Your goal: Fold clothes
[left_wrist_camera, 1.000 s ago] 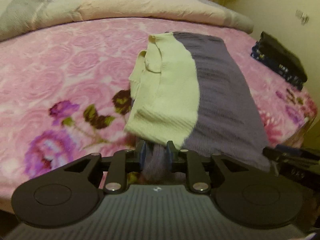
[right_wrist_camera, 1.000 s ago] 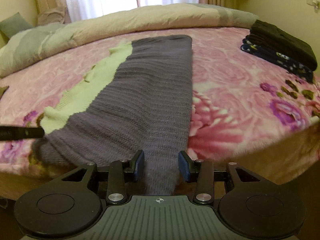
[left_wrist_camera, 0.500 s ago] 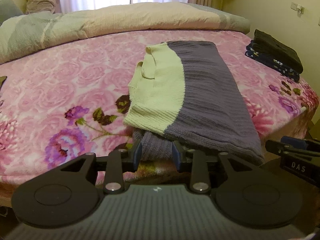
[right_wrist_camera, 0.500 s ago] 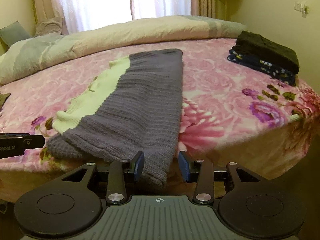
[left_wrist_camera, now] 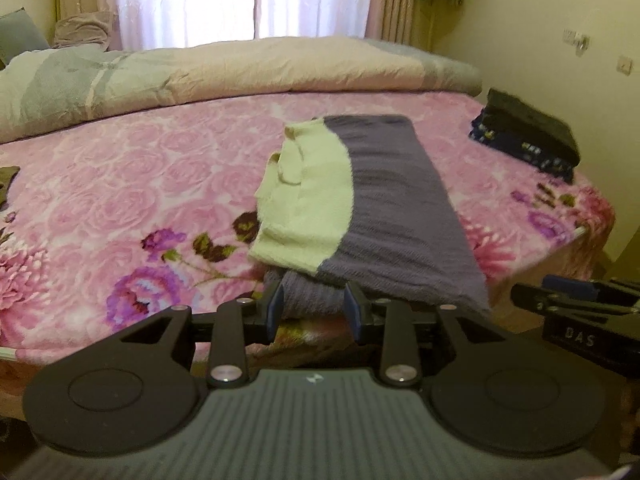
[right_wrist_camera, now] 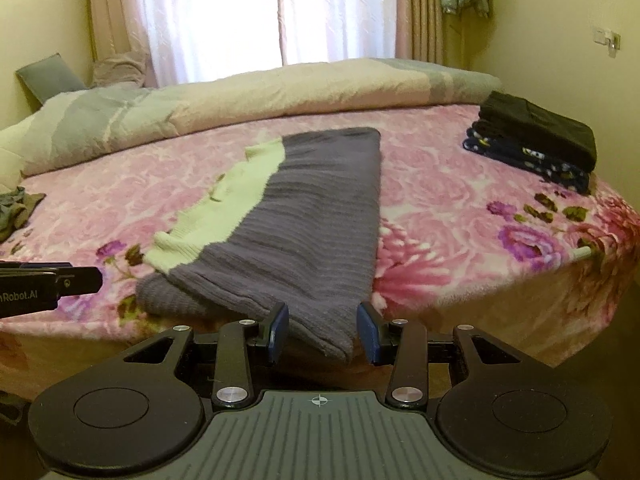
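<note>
Two hand-held grippers, left [left_wrist_camera: 313,312] and right [right_wrist_camera: 322,333], hover with jaws apart just before the folded sweater's [right_wrist_camera: 304,216] near hem at centre frame, gripping nothing

One bed [right_wrist_camera: 460,208], covered by one pink floral blanket [left_wrist_camera: 132,184]. One sweater [right_wrist_camera: 304,216], purple and pale green, lies folded lengthwise on it. One stack of folded clothes [right_wrist_camera: 536,140] sits at the bed's right edge; two items can be told apart in it, a black one above a dark blue patterned one. One rolled duvet [right_wrist_camera: 248,96] runs along the far side. One grey pillow [right_wrist_camera: 50,76] stands at far left. One crumpled olive garment [right_wrist_camera: 18,208] lies at the left edge. Two grippers appear: the left gripper [left_wrist_camera: 314,310] and the right gripper [right_wrist_camera: 322,330], each with two blue-padded fingers [right_wrist_camera: 280,330]. One curtained window [right_wrist_camera: 256,16].
</note>
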The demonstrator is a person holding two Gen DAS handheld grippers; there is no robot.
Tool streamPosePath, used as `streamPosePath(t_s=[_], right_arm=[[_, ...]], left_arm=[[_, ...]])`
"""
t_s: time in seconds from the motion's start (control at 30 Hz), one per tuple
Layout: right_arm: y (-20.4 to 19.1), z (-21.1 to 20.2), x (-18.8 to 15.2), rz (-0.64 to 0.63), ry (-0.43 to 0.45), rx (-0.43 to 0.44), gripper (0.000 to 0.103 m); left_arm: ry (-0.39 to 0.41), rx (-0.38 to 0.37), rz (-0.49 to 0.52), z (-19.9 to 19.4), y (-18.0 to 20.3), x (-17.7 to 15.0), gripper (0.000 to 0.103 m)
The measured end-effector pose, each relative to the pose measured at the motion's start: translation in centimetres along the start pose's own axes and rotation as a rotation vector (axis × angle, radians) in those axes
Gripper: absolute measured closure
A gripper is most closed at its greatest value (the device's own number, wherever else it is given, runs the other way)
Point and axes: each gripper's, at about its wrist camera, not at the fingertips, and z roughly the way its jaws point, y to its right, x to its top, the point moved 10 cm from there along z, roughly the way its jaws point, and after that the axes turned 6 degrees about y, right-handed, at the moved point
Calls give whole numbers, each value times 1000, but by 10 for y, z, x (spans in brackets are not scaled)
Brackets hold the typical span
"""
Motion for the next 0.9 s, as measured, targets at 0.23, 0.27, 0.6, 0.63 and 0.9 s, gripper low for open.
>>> streamPosePath(t_s=[0.23,0.27,0.6,0.63,0.9], right_arm=[[12,34,4,27,-50,19,61],[16,43,6,33,-59,23,61],[54,166,66,48,-28,84,62],[54,179,75,39,-17,94,62],[47,290,115,-35,-14,146,68]], left_arm=[[-5,-68,-22,41,-6,22,76],[-8,-78,-23,50,-7,25,76],[-36,-175,42,200,-3,82,87],[-37,-189,41,215,-1,88,88],[-66,-245,160,325,29,111,88]])
